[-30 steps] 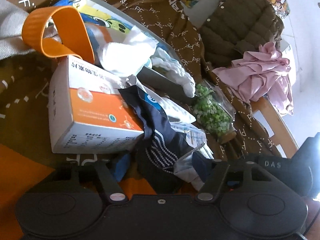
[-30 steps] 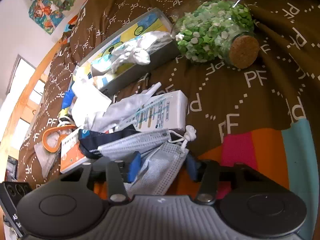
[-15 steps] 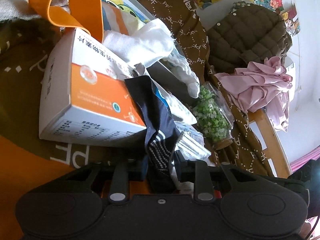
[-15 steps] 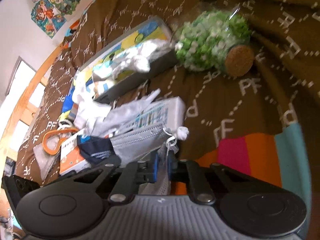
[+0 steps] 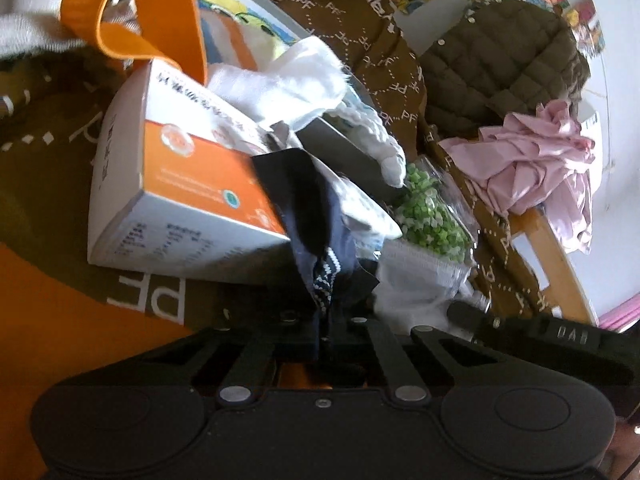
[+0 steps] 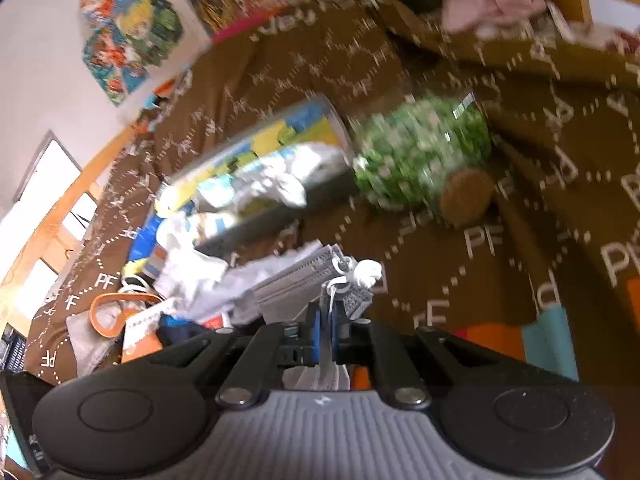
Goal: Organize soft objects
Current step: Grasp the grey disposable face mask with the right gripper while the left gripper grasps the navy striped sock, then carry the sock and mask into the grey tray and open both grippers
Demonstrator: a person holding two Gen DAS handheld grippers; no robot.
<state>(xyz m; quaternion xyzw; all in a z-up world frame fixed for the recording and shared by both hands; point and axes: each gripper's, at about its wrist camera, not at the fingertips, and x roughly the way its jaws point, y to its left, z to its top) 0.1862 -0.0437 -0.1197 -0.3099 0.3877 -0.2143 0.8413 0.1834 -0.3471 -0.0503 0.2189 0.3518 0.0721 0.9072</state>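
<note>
My left gripper (image 5: pixel 326 322) is shut on a dark navy sock (image 5: pixel 316 216) with a white-patterned cuff, lifting it off the pile beside an orange and white box (image 5: pixel 176 192). My right gripper (image 6: pixel 326 322) is shut on a grey face mask (image 6: pixel 292 284) with white ear loops, held just above the brown bedspread. A grey tray (image 6: pixel 280 168) with a cartoon lining holds a white knitted glove (image 5: pixel 380 144). A white cloth (image 5: pixel 288 80) lies over the box and tray edge.
A corked jar of green bits (image 6: pixel 424 156) lies right of the tray. An orange strap (image 5: pixel 132 12) loops at the far left. A quilted olive jacket (image 5: pixel 500 56) and pink garment (image 5: pixel 536 168) lie behind, by the wooden bed rail (image 5: pixel 552 256).
Both grippers were open a second ago and have closed, the left on the sock and the right on the mask. The right gripper has lifted and tilted up; its view is blurred.
</note>
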